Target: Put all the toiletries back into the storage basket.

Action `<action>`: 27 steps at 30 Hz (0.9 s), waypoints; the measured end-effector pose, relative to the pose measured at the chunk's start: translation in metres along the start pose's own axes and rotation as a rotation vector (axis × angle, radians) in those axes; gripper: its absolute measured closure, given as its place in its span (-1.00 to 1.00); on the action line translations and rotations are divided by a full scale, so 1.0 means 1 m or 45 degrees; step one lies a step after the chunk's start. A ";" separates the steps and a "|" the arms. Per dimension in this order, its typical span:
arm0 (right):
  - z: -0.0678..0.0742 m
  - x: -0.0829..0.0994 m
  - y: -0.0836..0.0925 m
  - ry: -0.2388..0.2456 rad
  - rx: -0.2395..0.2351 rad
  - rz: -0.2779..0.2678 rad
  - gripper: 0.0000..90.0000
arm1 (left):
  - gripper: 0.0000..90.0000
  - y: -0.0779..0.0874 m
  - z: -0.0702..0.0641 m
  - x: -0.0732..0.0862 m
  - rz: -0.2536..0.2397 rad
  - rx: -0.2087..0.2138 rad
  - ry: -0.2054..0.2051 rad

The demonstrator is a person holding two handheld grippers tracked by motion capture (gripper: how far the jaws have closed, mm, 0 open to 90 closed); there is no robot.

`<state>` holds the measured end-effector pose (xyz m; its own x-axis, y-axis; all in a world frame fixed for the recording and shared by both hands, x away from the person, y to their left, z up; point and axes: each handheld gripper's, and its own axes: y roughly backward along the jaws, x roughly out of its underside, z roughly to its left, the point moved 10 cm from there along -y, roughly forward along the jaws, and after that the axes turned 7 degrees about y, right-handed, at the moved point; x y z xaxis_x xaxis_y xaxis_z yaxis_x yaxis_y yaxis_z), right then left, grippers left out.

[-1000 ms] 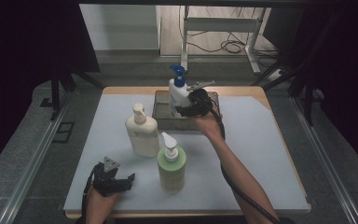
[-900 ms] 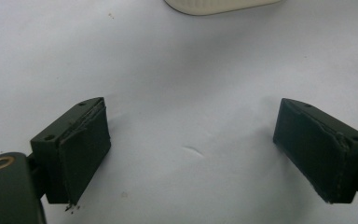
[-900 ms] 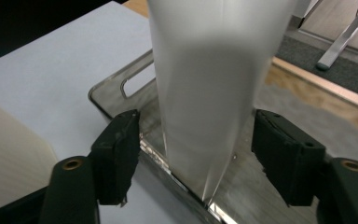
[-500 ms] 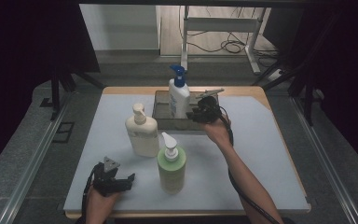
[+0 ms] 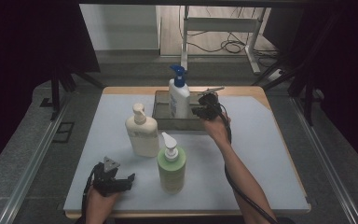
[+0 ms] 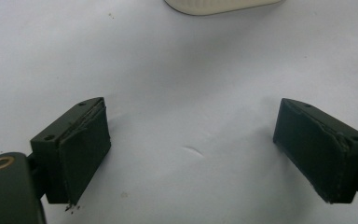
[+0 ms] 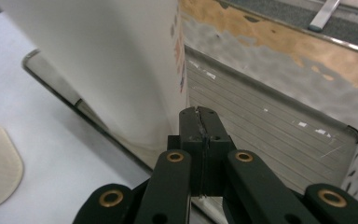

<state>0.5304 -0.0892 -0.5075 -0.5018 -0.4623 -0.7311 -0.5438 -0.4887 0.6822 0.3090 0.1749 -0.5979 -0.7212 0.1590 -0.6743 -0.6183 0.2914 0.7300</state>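
A white spray bottle (image 5: 179,95) with a blue trigger head stands upright in a metal tray (image 5: 161,122) at the back of the table. My right gripper (image 5: 196,111) hovers just right of the bottle, over the tray's front part. In the right gripper view its jaws (image 7: 199,112) have just been closing and are now pressed together with nothing between them, the bottle (image 7: 112,60) close on the left and the tray floor (image 7: 270,130) beyond. My left gripper (image 5: 123,182) rests near the table's front edge, open (image 6: 191,154) over bare mat.
A cream pump bottle (image 5: 142,133) stands in front of the tray, its base edge (image 6: 219,4) showing ahead of the left jaws. A green pump bottle (image 5: 171,165) stands nearer, right of the left gripper. The white mat (image 5: 270,154) covers the table.
The right gripper has drawn away from the spray bottle, to the right and a little lower, and its jaws have closed empty. The bottle stays standing in the tray. The left hand has not moved.
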 end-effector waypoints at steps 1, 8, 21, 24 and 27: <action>0.000 0.000 -0.002 -0.006 -0.001 0.008 1.00 | -0.77 0.000 0.000 0.000 0.000 0.000 0.000; 0.001 0.001 -0.015 -0.026 -0.002 0.066 1.00 | -0.77 0.000 0.000 0.000 0.000 0.000 0.000; 0.001 0.003 -0.026 -0.039 -0.019 0.115 1.00 | -0.77 0.000 0.000 0.000 0.000 0.001 0.002; 0.003 0.002 -0.028 -0.044 -0.025 0.115 1.00 | -0.77 0.000 0.000 0.000 -0.001 0.001 0.002; 0.005 0.002 -0.030 -0.045 -0.026 0.117 1.00 | -0.77 0.000 0.000 0.000 -0.002 0.001 0.002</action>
<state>0.5424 -0.0720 -0.5289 -0.5727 -0.4797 -0.6648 -0.4808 -0.4602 0.7463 0.3091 0.1747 -0.5979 -0.7207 0.1571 -0.6752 -0.6191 0.2922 0.7289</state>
